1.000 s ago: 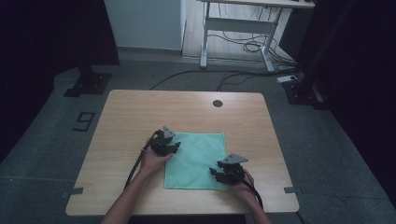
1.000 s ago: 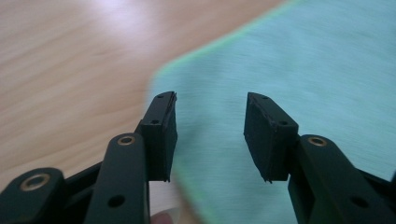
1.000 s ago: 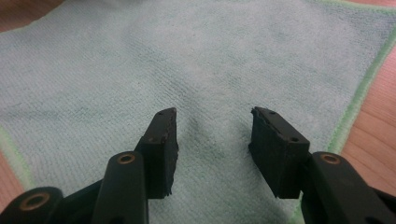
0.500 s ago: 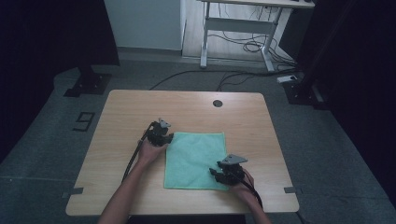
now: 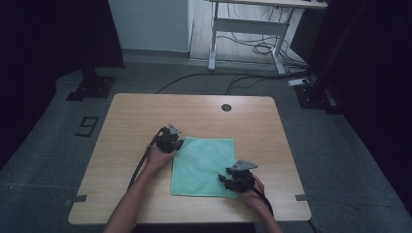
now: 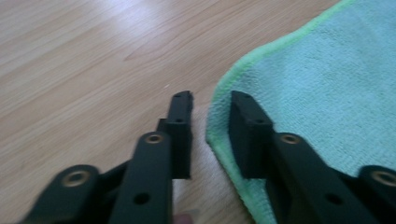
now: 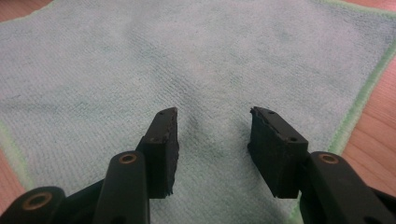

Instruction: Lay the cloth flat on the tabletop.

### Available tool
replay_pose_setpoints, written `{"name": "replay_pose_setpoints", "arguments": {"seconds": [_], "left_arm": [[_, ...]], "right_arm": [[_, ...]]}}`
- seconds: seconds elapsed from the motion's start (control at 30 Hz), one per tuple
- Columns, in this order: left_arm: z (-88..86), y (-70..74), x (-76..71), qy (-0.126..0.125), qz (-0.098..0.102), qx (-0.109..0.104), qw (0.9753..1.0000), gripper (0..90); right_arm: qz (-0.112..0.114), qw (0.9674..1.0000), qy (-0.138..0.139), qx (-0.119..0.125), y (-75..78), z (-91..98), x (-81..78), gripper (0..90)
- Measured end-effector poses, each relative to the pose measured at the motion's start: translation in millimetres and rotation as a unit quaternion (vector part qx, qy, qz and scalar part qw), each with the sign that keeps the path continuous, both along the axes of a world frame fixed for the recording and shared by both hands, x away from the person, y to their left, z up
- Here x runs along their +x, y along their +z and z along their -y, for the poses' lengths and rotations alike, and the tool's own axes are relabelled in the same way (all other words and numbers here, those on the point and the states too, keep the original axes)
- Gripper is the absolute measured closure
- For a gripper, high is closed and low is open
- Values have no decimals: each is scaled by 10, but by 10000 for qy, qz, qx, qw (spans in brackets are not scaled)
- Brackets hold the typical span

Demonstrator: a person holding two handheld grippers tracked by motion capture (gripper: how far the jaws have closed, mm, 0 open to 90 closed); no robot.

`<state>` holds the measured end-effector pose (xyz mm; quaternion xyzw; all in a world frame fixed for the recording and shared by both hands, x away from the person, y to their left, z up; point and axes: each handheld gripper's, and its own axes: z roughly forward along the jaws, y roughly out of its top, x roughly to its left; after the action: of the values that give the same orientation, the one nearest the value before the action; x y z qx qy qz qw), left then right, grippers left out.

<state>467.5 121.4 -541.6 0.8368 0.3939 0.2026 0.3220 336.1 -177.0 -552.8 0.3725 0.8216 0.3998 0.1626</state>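
Note:
A teal-green cloth (image 5: pixel 201 162) lies flat on the wooden table (image 5: pixel 145 111). My left gripper (image 5: pixel 176 144) is at the cloth's far left corner. In the left gripper view its jaws (image 6: pixel 211 100) have just been closing and stand narrow; the cloth's (image 6: pixel 317 79) light green hem runs into the gap, and the pads do not press on it. My right gripper (image 5: pixel 224 180) rests at the cloth's near right corner. In the right gripper view its jaws (image 7: pixel 214 114) stand apart over the flat cloth (image 7: pixel 187 56), holding nothing.
A round dark cable hole (image 5: pixel 226 107) sits near the table's far edge. Behind the table on the floor stand a white desk frame (image 5: pixel 243 29) with loose cables and black stand bases (image 5: pixel 92 87). Bare wood lies left and beyond the cloth.
My left hand has moved a little toward the far side, from the cloth's left edge to its far left corner. The right hand has kept still.

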Motion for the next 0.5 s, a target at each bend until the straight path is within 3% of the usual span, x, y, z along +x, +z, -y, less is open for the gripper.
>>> {"name": "replay_pose_setpoints", "arguments": {"seconds": [0.3,0.43,0.5], "left_arm": [[10,8,-18,-114,-5,63,9999,882],[-74,57,-37,-95,-80,-142,9998,886],[-131,95,-45,-41,-95,-342,9994,886]], "right_arm": [[-1,10000,-20,2,0,36,3,532],[16,10000,-36,-8,0,47,5,533],[60,10000,-77,-23,10,49,-2,534]]}}
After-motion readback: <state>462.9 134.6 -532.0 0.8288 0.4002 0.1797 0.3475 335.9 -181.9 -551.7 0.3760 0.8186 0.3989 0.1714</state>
